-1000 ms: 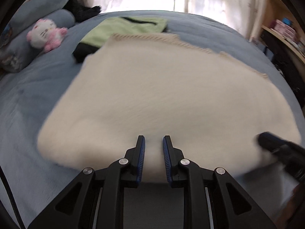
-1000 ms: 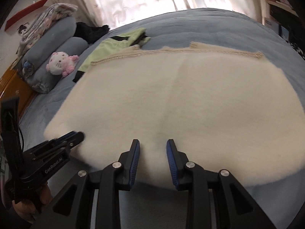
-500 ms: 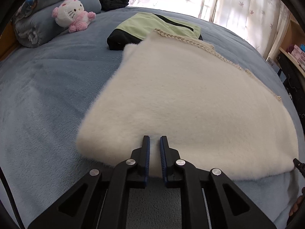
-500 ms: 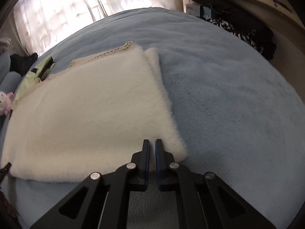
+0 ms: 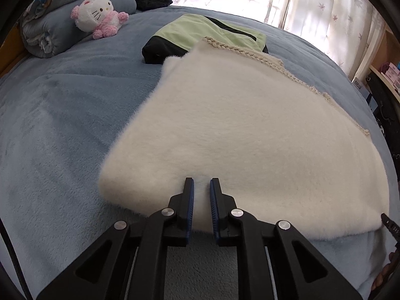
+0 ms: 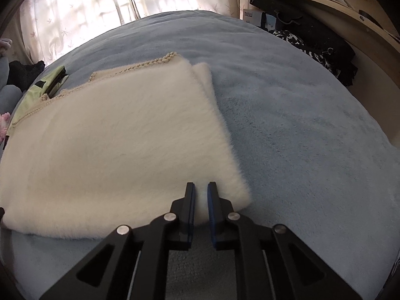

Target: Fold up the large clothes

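You have both the left gripper (image 5: 201, 183) and right gripper (image 6: 200, 187) pinching the cream fleece garment's (image 5: 250, 135) near edge, ready to fold it.

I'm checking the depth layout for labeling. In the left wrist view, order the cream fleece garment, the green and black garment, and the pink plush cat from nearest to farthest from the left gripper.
1. Cream fleece garment: its near edge sits between the left gripper fingers.
2. Green and black garment: beyond it, centre, partly under the fleece's far edge.
3. Pink plush cat: far left, against the rolled blue bedding.
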